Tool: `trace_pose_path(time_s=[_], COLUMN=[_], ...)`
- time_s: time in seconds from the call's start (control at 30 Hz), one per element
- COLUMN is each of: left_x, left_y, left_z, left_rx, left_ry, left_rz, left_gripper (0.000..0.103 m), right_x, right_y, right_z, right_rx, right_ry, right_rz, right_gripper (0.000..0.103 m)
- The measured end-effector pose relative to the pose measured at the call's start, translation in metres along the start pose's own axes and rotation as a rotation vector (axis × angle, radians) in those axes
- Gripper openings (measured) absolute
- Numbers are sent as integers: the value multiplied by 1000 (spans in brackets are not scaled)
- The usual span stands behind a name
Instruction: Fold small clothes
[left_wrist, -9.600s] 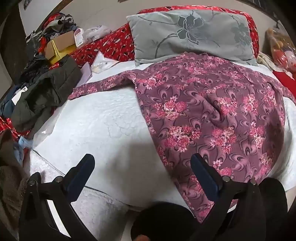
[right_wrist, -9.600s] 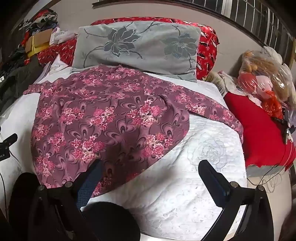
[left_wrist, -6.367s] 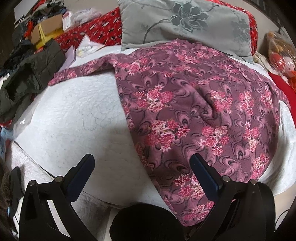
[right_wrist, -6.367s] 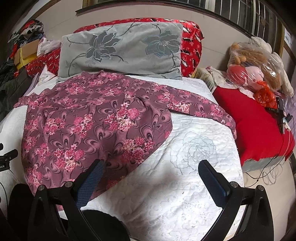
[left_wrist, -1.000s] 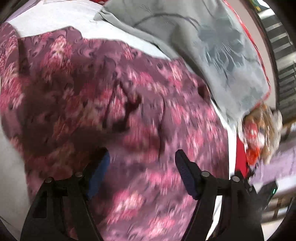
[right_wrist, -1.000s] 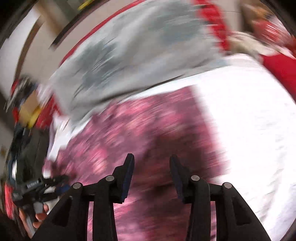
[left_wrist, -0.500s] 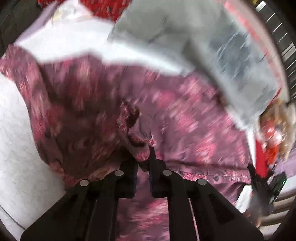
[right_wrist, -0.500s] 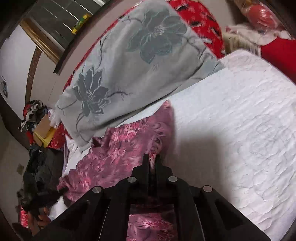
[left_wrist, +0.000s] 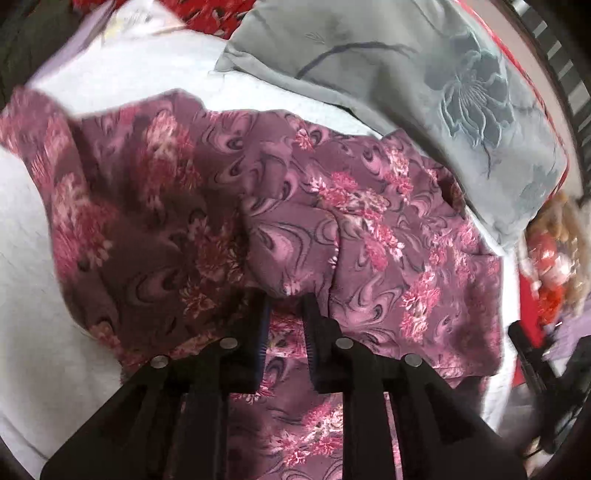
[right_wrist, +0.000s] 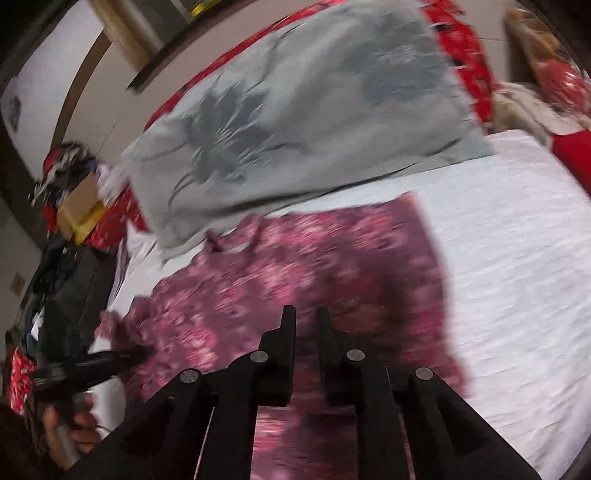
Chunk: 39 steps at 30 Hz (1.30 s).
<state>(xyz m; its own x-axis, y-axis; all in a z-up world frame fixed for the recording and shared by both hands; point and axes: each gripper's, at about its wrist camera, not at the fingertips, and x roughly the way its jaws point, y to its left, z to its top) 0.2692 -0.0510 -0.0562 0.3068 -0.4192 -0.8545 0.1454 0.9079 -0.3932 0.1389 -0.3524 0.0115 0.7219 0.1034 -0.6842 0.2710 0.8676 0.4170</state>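
A purple floral garment (left_wrist: 369, 221) lies spread on the white quilted bed (left_wrist: 33, 332), just below a grey pillow. My left gripper (left_wrist: 284, 299) has a raised fold of this garment pinched between its fingertips, and its jaws are opening slightly. In the right wrist view the garment (right_wrist: 295, 266) is blurred by motion. My right gripper (right_wrist: 306, 314) stands over it with fabric in its narrow gap and cloth trailing toward the camera, its jaws also opening a little. A hand (right_wrist: 70, 424) holds the left gripper (right_wrist: 96, 363) at the garment's left edge.
The grey flowered pillow (right_wrist: 314, 110) leans on red bedding at the head of the bed. A pile of dark clothes and a cardboard box (right_wrist: 74, 206) crowd the left side. Plush toys in plastic (left_wrist: 554, 251) sit at the right. White quilt (right_wrist: 517, 258) shows right of the garment.
Both grippers went from half open to nearly shut on the garment. The right one swept left with the sleeve, so cloth now covers more of the quilt beneath it. The left stayed put.
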Motion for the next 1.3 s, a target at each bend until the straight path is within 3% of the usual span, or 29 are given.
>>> trace_pose_path(time_s=[0.13,0.2,0.23,0.3,0.4,0.43,0.47,0.5,0.63,0.7,0.73,0.77,0.8,0.93,1.03,1.1,1.2,1.3], left_x=[-46,-72,-80,-96,-100,-97,-94,-87,-50,-37,-34,-36,-42,-91,-106,-115,-143,-149], left_y=[33,65,80,117,173,185,189,195,174,168,170,174,180,209,243,271,309,314], left_z=[9,26,34,52,87,95,100,110,133,134,134,132,125,77,44,30,24,41], left_rx=[-63,-110,-136,-197,-315,-346,-361,-373,-302,-278,-277,-282,-302,-335,-350,-408,-528,-556], left_ry=[-74,-127,-149,-192,-163,-147,-140,-129,-66,-50,-58,-69,-86,-177,-147,-130,-196,-228], left_rz=[-105,-96,-82,-21,5,5,5,12,65,150,195,215,199,147,229,219,160,102], left_gripper=[19,35,49,53,53,53,53,53,57,56,34,6,4,4,4,4,4,22], right_x=[30,52,62,83,119,121,117,115,113,113,112,112,112,112,112,111,111,111], right_y=[43,68,78,98,114,113,113,113,104,100,99,99,99,97,95,95,95,96], right_z=[-7,-11,-11,-17,-37,-48,-57,-61,-58,-57,-57,-56,-56,-58,-58,-57,-58,-58], right_rx=[-54,-71,-70,-82,-131,-155,-179,-186,-148,-131,-129,-128,-128,-122,-113,-115,-119,-120], right_ry=[45,61,67,79,136,88,16,2,8,9,8,8,8,6,6,5,5,5], right_rz=[62,93,112,149,125,110,112,109,150,168,172,172,173,182,193,190,186,185], right_gripper=[14,14,14,17,25,25,25,25,25,25,25,25,25,25,25,25,25,25])
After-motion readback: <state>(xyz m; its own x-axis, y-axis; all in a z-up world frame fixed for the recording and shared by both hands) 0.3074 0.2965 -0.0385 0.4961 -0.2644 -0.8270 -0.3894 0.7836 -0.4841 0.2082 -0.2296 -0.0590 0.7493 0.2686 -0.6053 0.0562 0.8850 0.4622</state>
